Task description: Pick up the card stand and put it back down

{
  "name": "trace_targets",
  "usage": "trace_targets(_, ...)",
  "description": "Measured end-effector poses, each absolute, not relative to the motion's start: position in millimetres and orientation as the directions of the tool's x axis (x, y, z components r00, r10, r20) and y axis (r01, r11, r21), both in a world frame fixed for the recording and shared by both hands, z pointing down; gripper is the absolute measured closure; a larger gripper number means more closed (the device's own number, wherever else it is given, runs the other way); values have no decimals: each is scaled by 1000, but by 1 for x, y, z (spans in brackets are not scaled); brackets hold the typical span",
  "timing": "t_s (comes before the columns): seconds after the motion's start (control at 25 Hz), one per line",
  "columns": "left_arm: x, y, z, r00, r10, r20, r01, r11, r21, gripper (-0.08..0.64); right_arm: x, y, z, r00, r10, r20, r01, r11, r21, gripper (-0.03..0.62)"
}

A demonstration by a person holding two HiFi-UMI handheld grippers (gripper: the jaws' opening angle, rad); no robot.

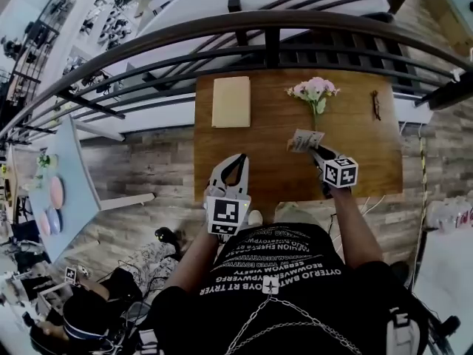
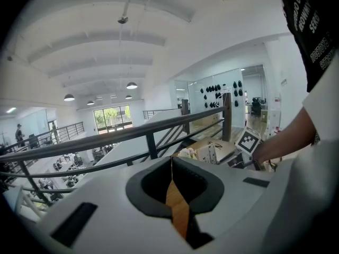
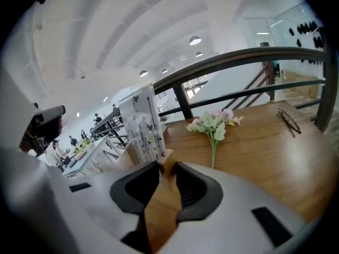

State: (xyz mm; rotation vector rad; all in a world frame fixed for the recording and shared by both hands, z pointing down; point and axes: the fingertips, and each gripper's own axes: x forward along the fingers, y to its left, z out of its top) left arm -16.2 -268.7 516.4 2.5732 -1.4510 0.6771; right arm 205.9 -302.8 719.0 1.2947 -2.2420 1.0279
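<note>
Closest to us, low in the head view, is the person's black shirt with white lettering (image 1: 284,261), both forearms reaching out from it. The left gripper (image 1: 238,160) hangs over the near left edge of the wooden table (image 1: 259,172). Its own view shows the 2 jaws brought together at the tips, with nothing between them.

Over to the right gripper (image 3: 167,165) now. Its jaws are clamped on the small wooden base of the card stand (image 3: 142,125), and the printed card rises upright just beyond the tips. In the head view the card stand sits over the front right part of the table, near the cut end of the flower stem. We cannot tell whether its base touches the wood.

Just past it lies the sprig of pink and white flowers (image 1: 313,91), blooms pointing away from us. Well to their left a pale beige notebook (image 1: 231,102) lies flat near the far edge. A pair of glasses (image 1: 376,105) rests towards the far right corner.

Beyond the table runs the dark metal railing (image 1: 266,28), and past it we look down onto a lower floor.
</note>
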Motion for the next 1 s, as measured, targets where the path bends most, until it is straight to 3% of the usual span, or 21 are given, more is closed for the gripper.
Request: trace_targets(1.0,-30,-240,491,539,-767,348,-782,-609,-131,531,163,-282,575,-535,-678,504,-842,374,-390,483)
